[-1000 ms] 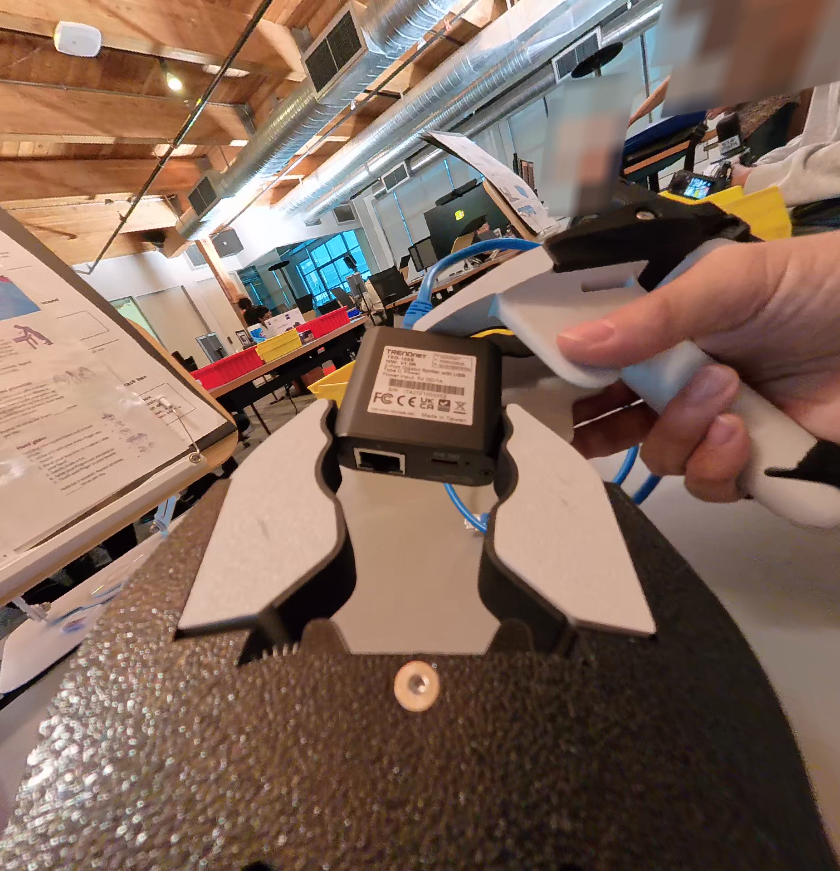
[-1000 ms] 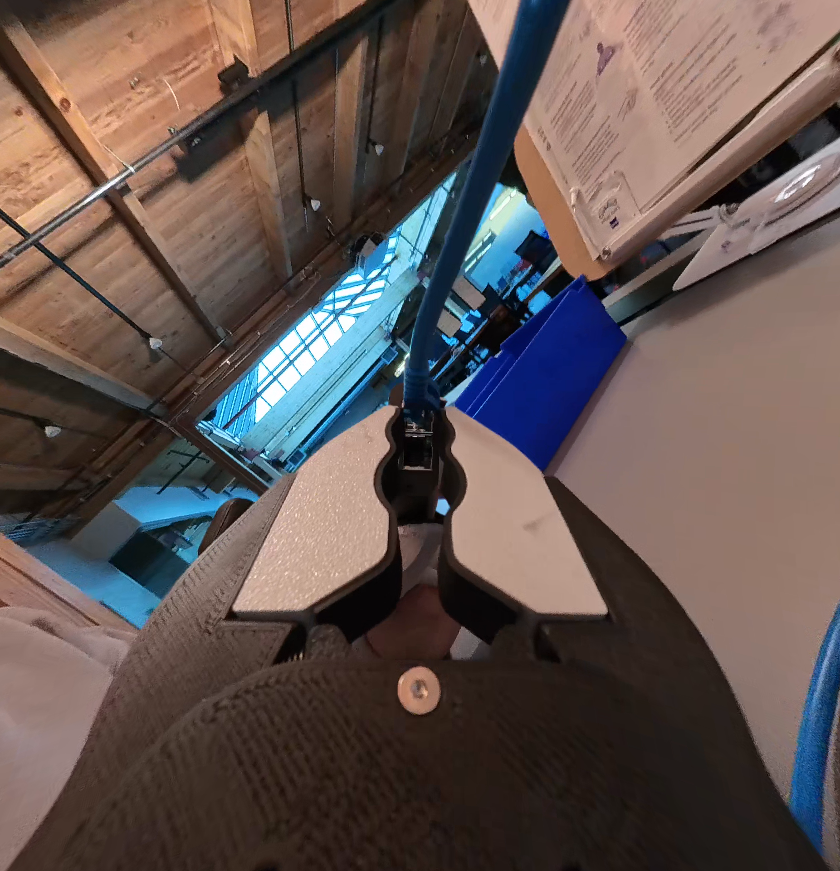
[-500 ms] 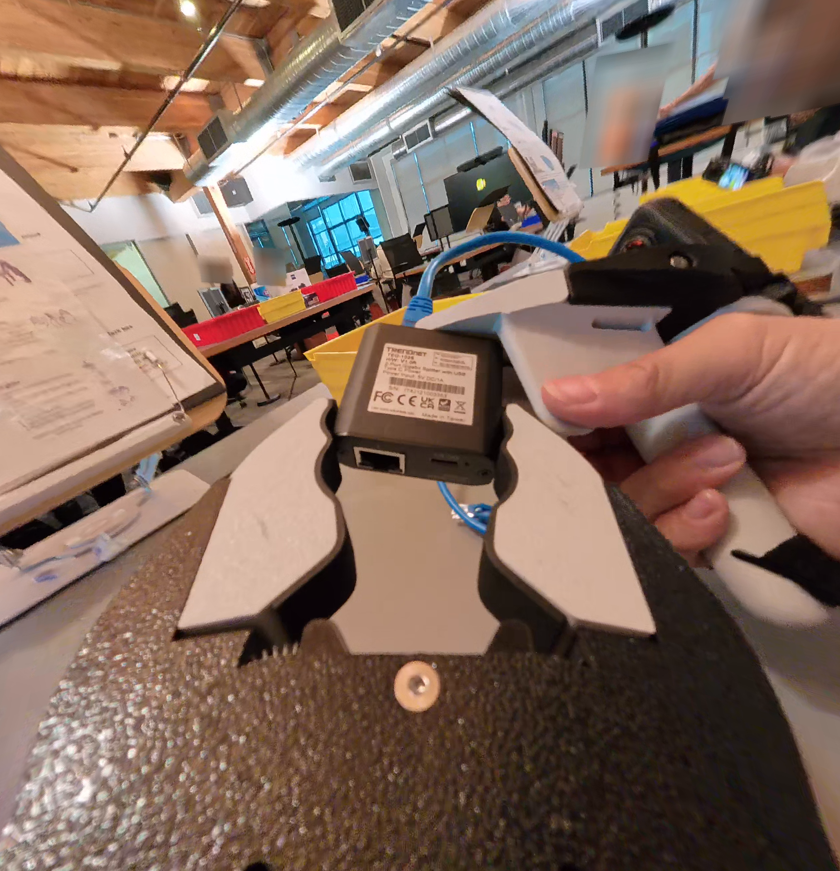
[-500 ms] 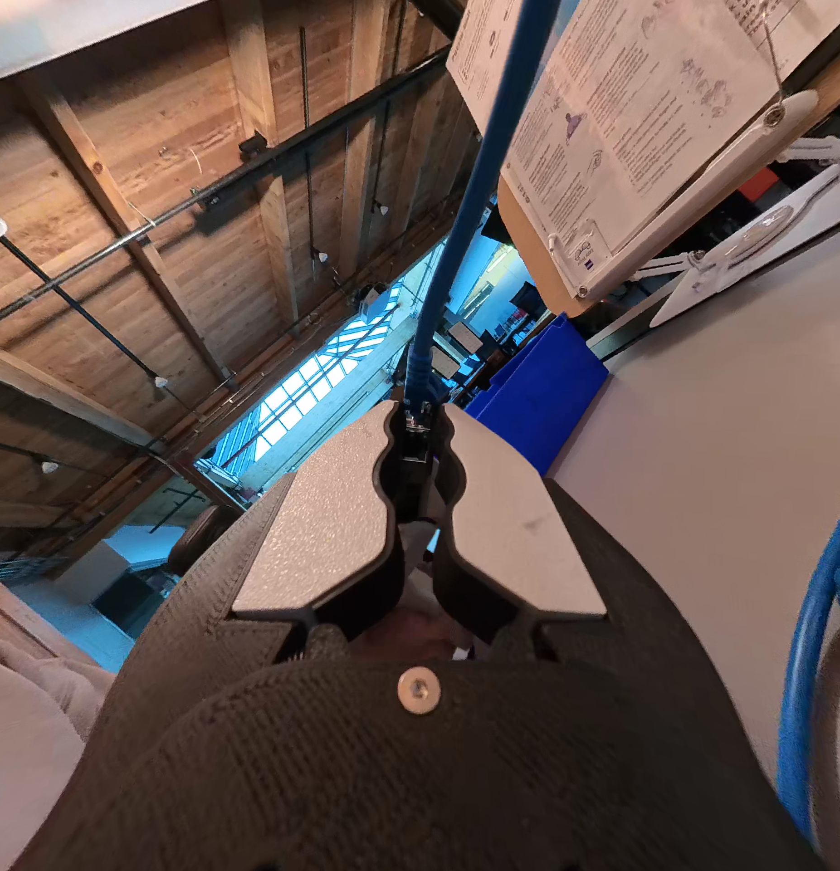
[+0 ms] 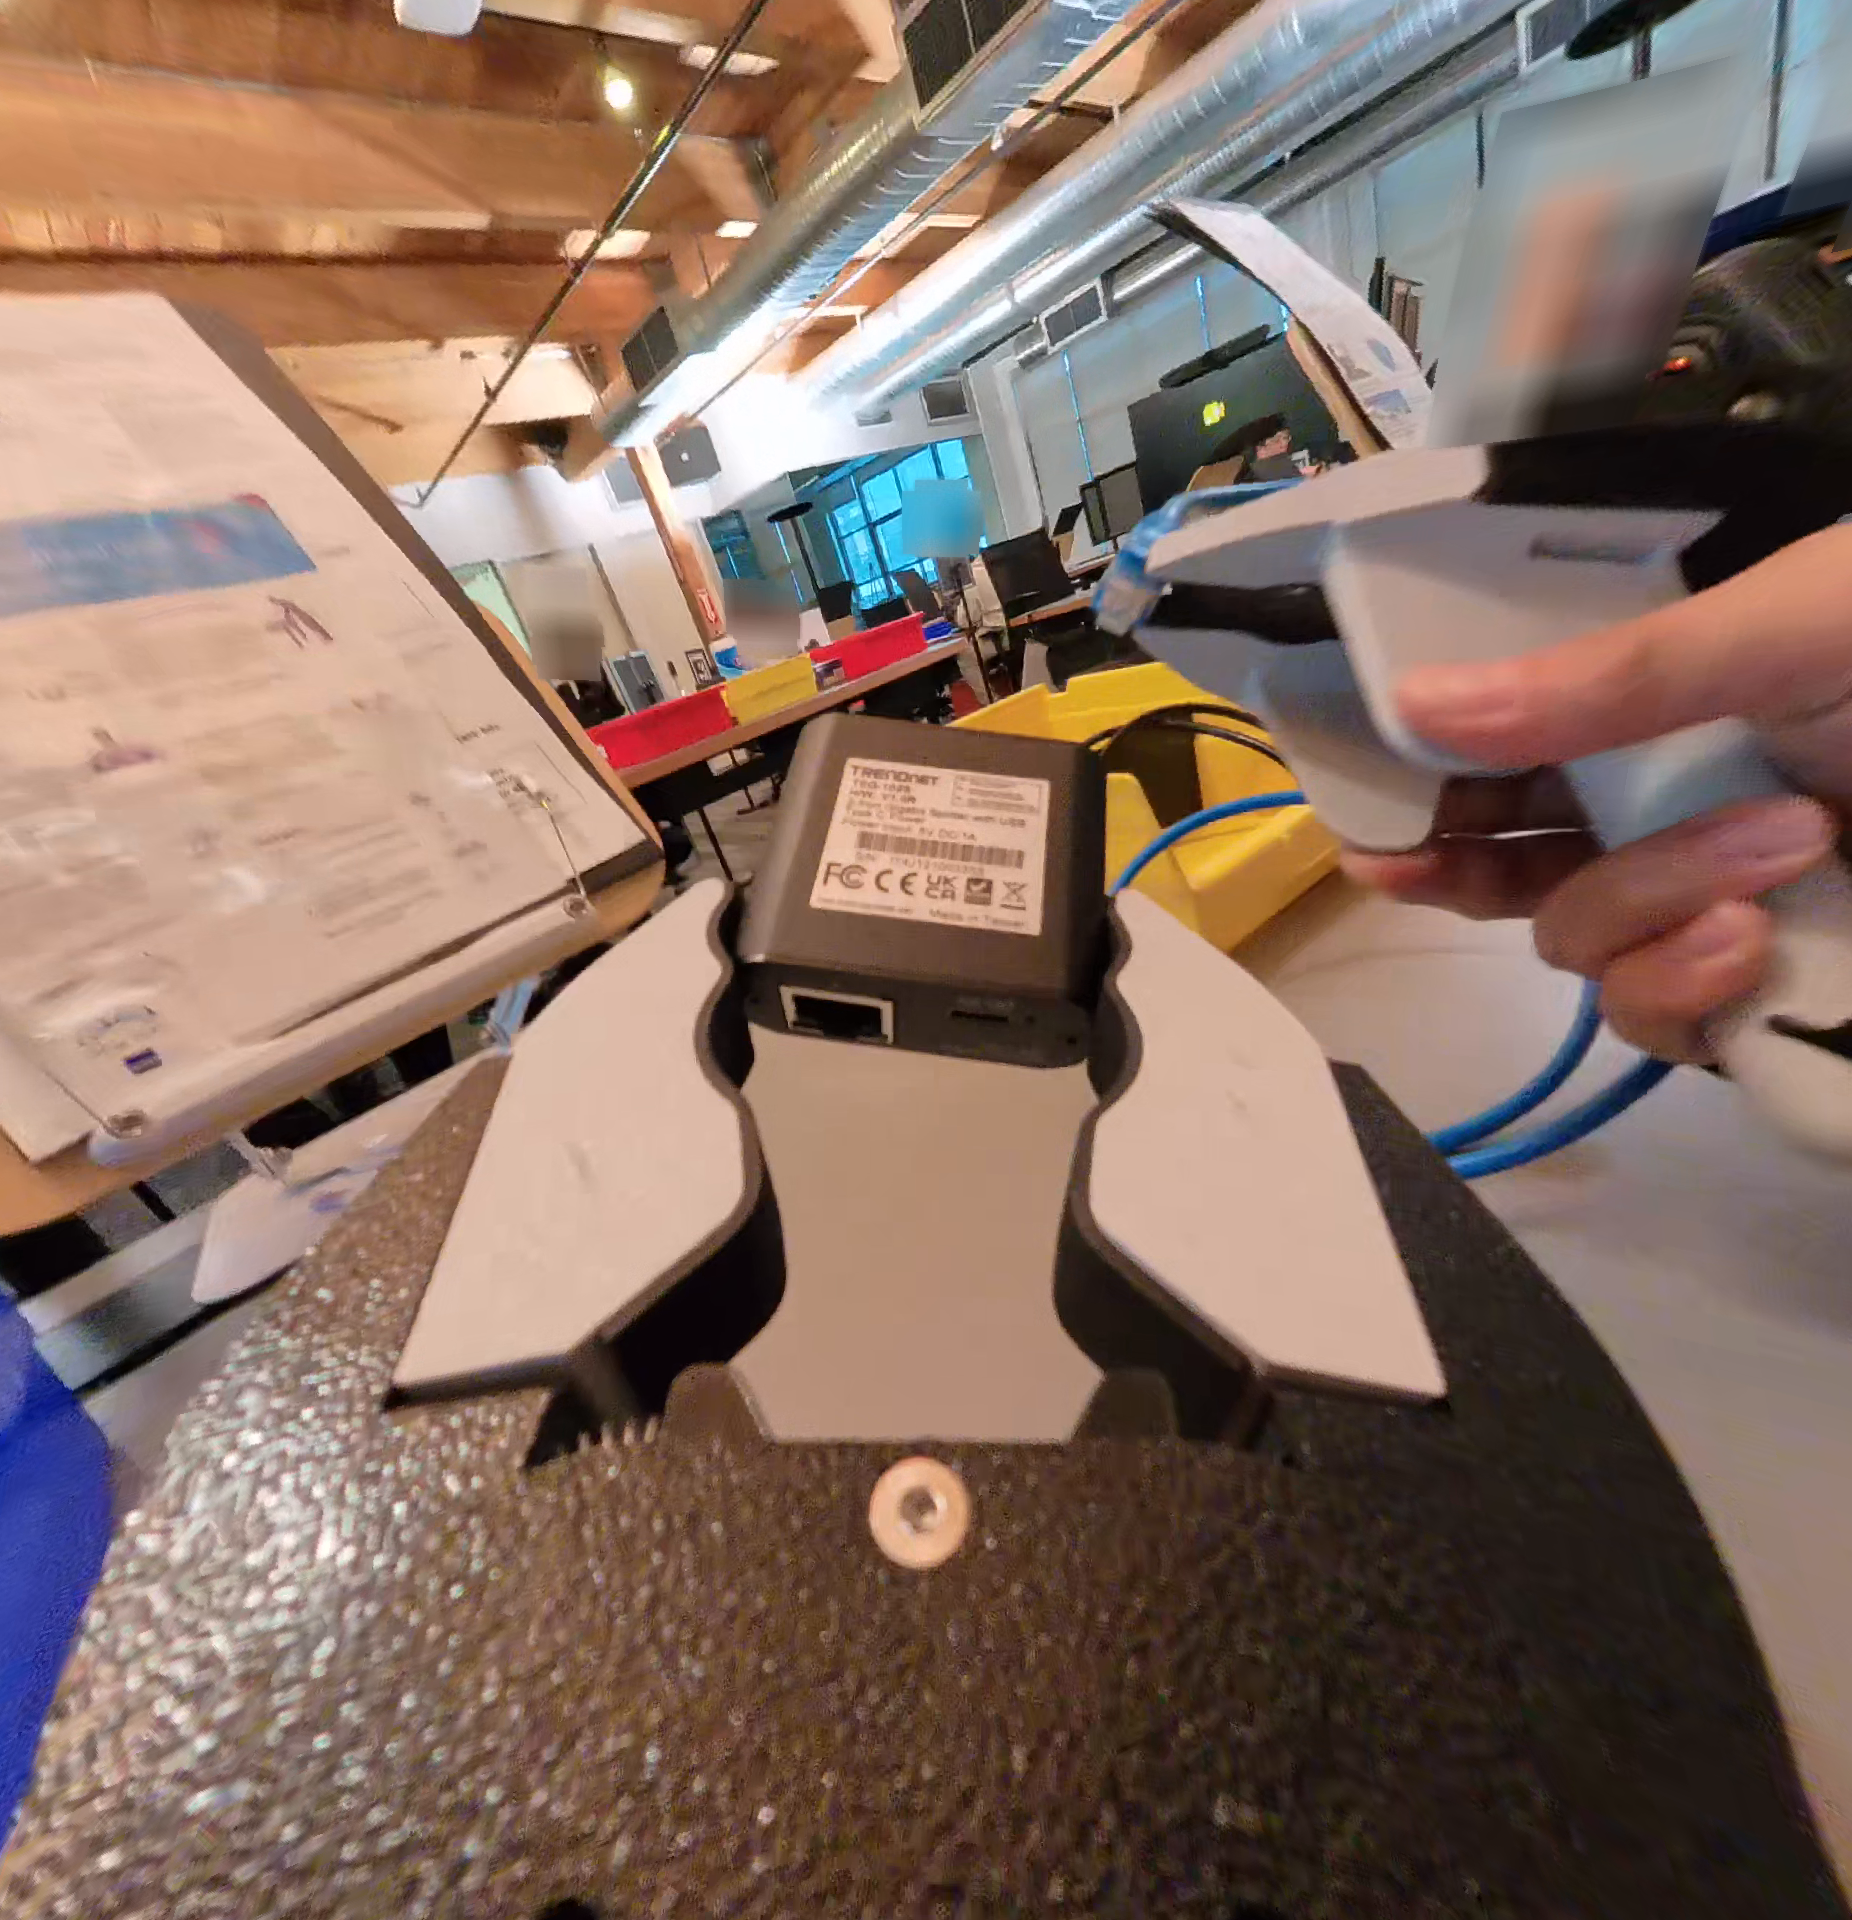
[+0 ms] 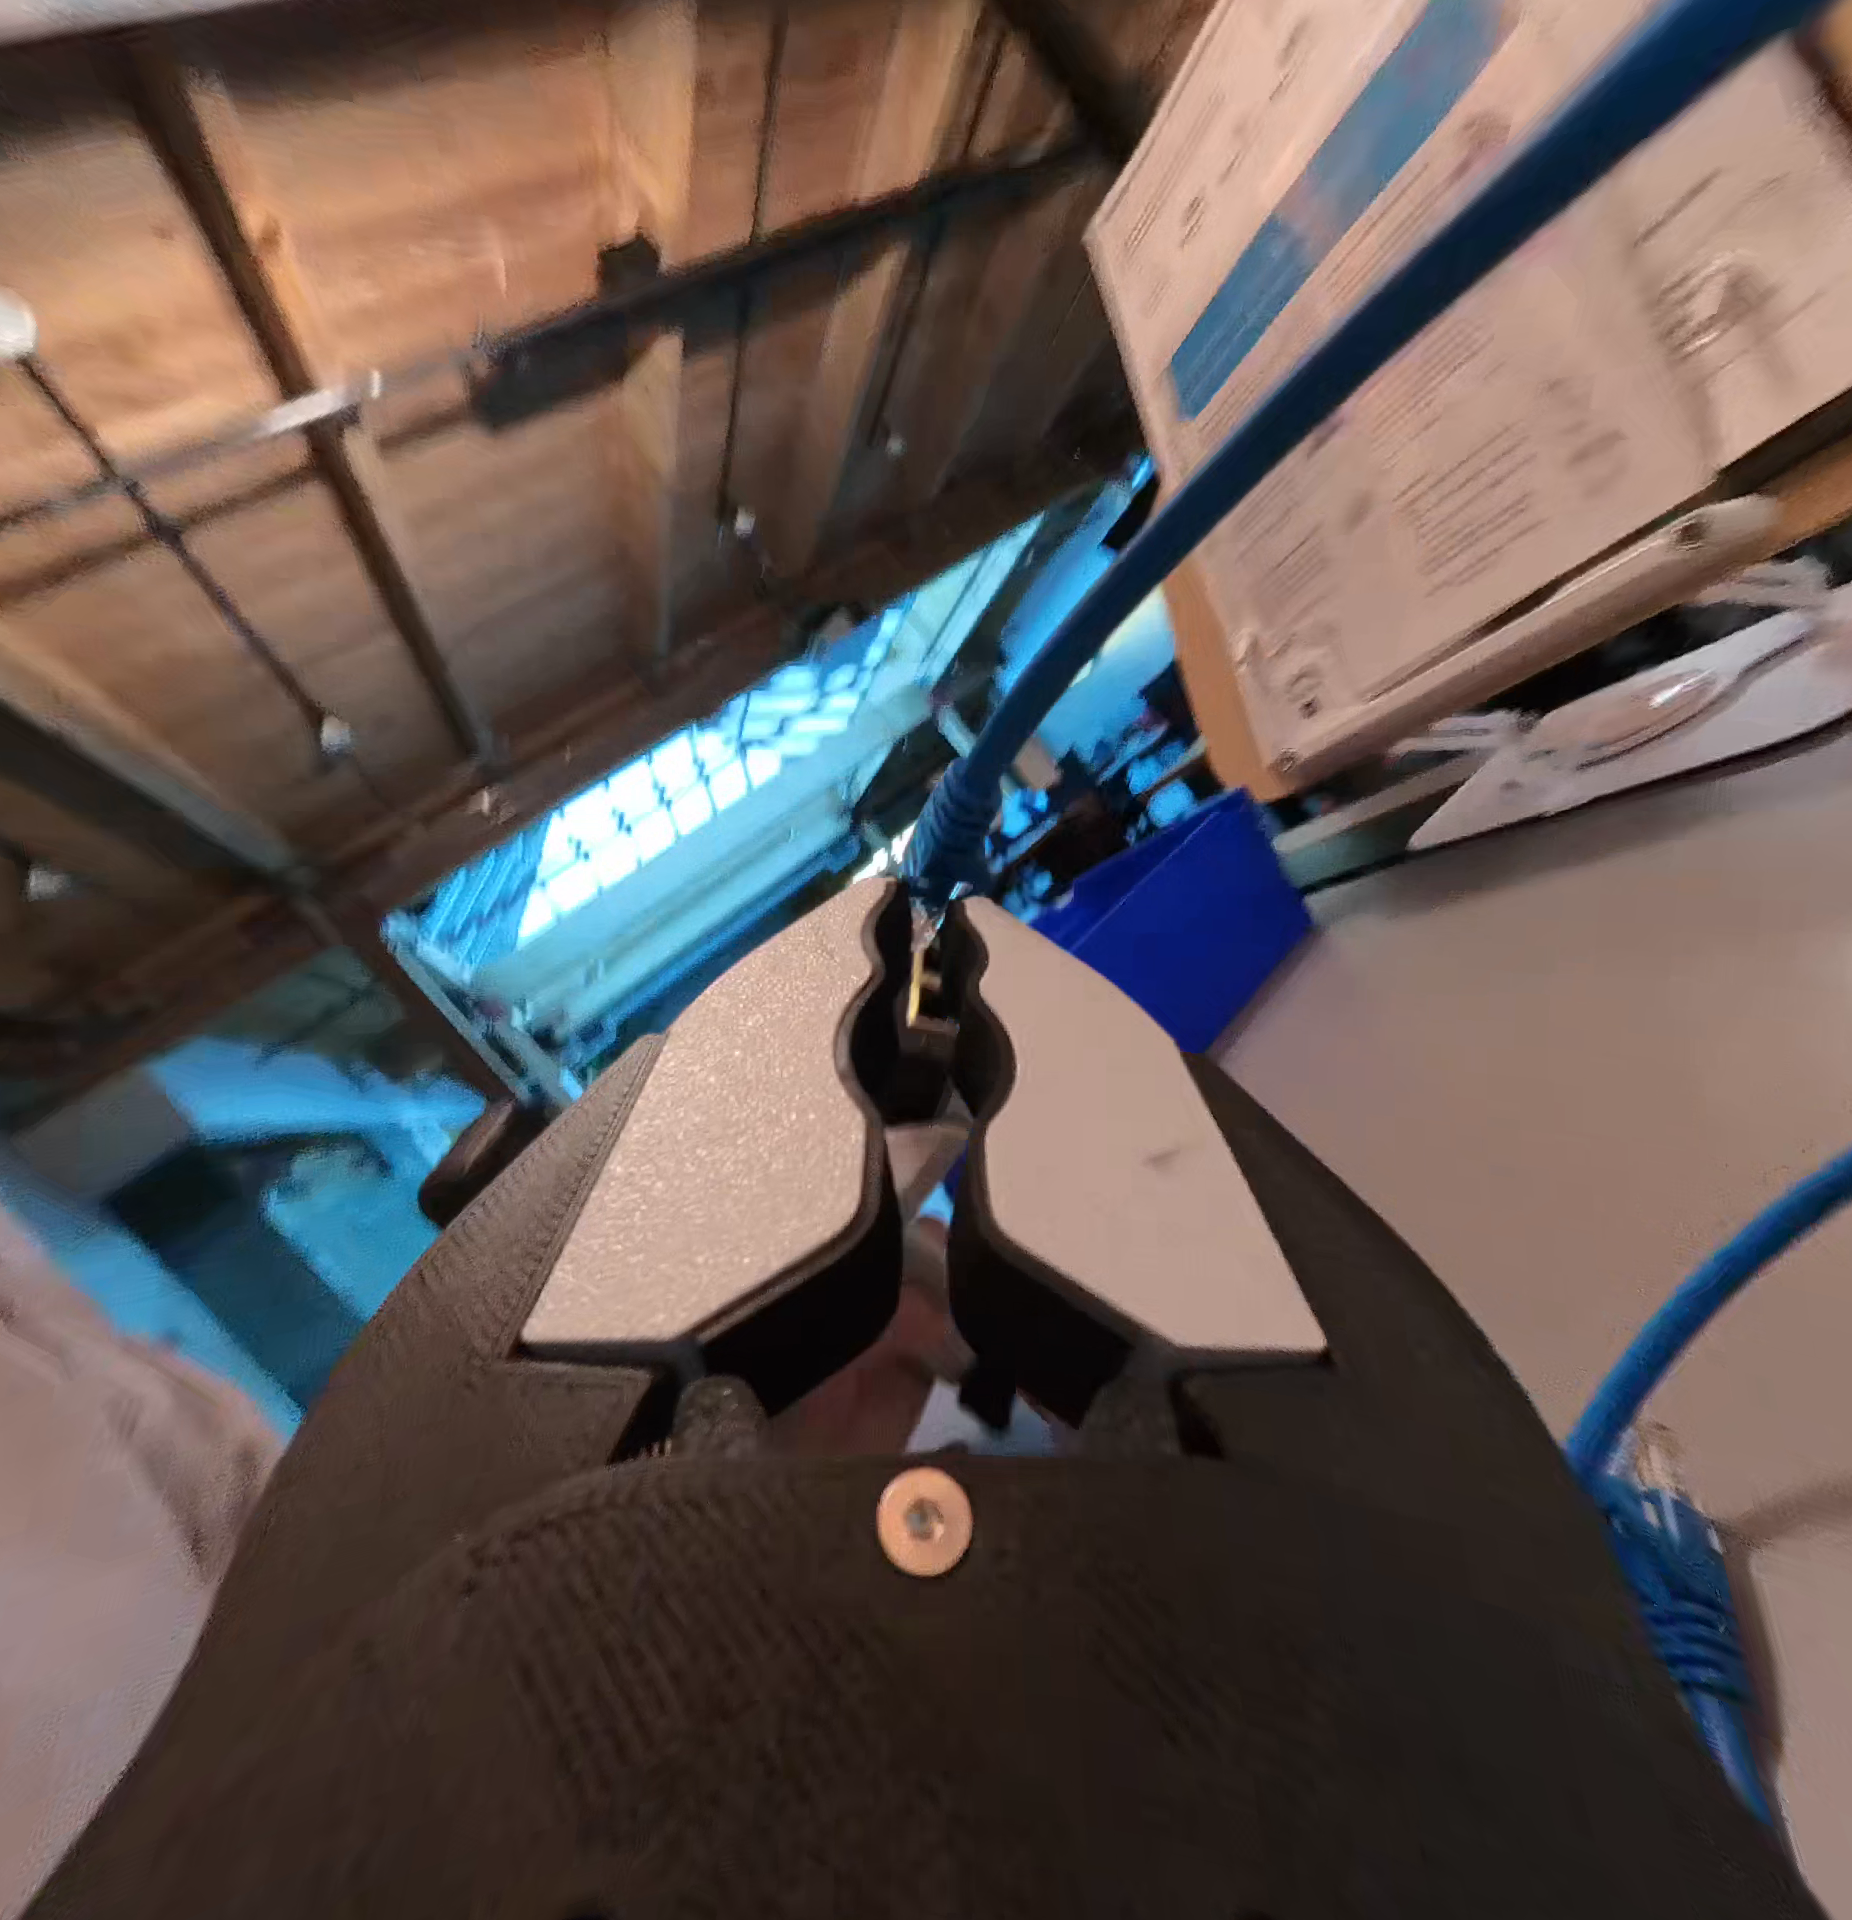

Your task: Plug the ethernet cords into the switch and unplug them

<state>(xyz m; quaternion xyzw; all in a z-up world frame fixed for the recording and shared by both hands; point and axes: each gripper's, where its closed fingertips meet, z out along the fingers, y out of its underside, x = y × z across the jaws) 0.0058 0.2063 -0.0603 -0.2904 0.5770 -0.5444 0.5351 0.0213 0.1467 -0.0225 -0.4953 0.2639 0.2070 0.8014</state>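
**Switch Clamped, Cord Plug Held Free Above It**

The left hand-held gripper is clamping its two fingers on the sides of a small black ethernet switch, which is sitting between the fingertips with its white label facing up and an open port on the face turned toward the camera. The right hand-held gripper is pinching the clear plug of a blue ethernet cord between its fingertips, the cord running up and away to the upper right. In the left wrist view, that right hand-held gripper is hovering up and to the right of the switch, apart from it, with a person's hand wrapping its handle and the blue plug boot poking out at its tip. More blue cord is looping over the grey surface on the right. A second blue plug is lying on that surface in the right wrist view. A yellow bin is sitting behind the switch, and a tilted clipboard with printed sheets is standing to the left.
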